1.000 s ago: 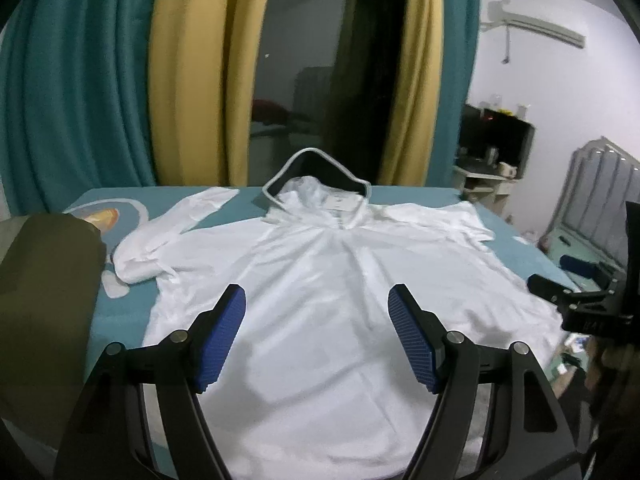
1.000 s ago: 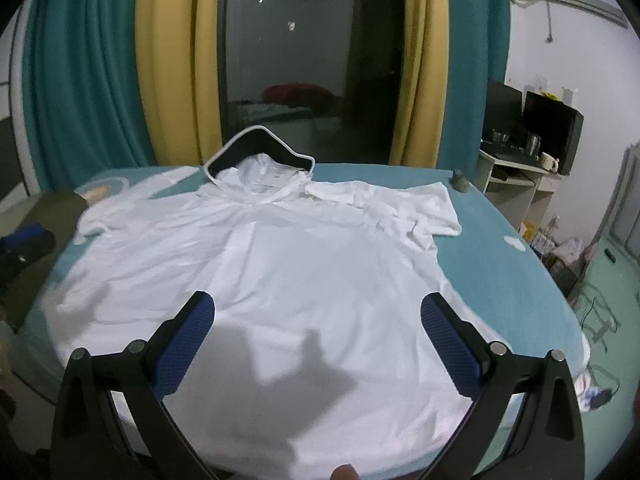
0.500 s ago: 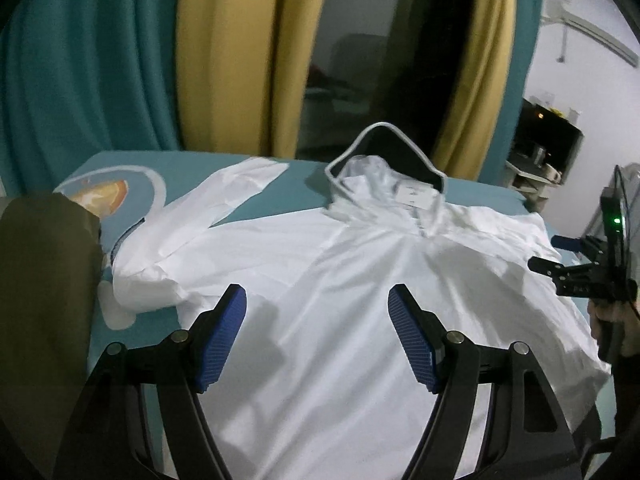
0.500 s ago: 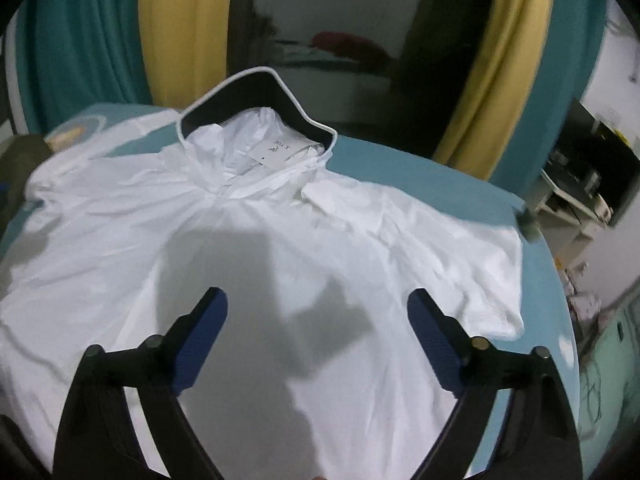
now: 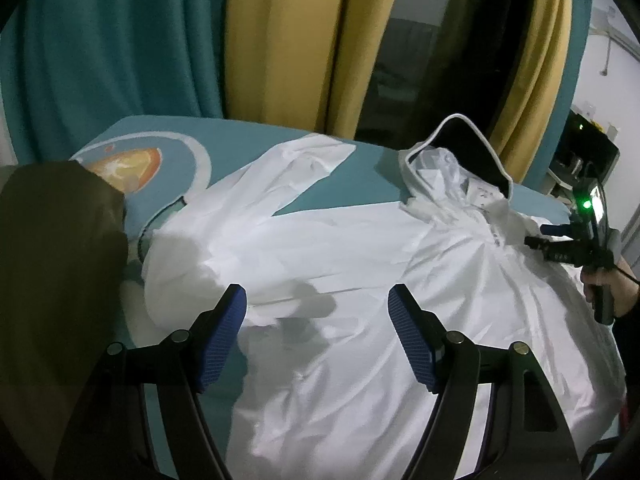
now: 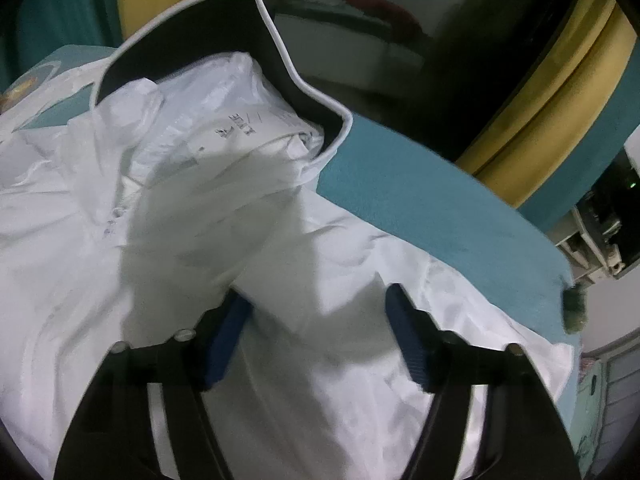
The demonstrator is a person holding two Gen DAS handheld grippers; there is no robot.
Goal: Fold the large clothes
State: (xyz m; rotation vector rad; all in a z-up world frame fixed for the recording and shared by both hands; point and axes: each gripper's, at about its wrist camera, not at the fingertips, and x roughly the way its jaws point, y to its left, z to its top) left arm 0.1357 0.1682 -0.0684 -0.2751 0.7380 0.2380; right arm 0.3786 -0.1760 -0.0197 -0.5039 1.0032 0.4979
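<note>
The white hoodie (image 5: 360, 280) lay spread flat and unfolded on the bed (image 5: 340, 196), beneath both claws. The left claw (image 5: 316, 336) and right claw (image 6: 316, 328) gaped wide, grasping nothing; folding hadn't begun.

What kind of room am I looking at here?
Probably a bedroom at night: a white hooded garment lies spread on a teal bed sheet, with teal and yellow floor-length curtains framing a dark glass window.

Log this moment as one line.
left tongs open over white hooded garment | right tongs open near hood | nothing gripped
</note>
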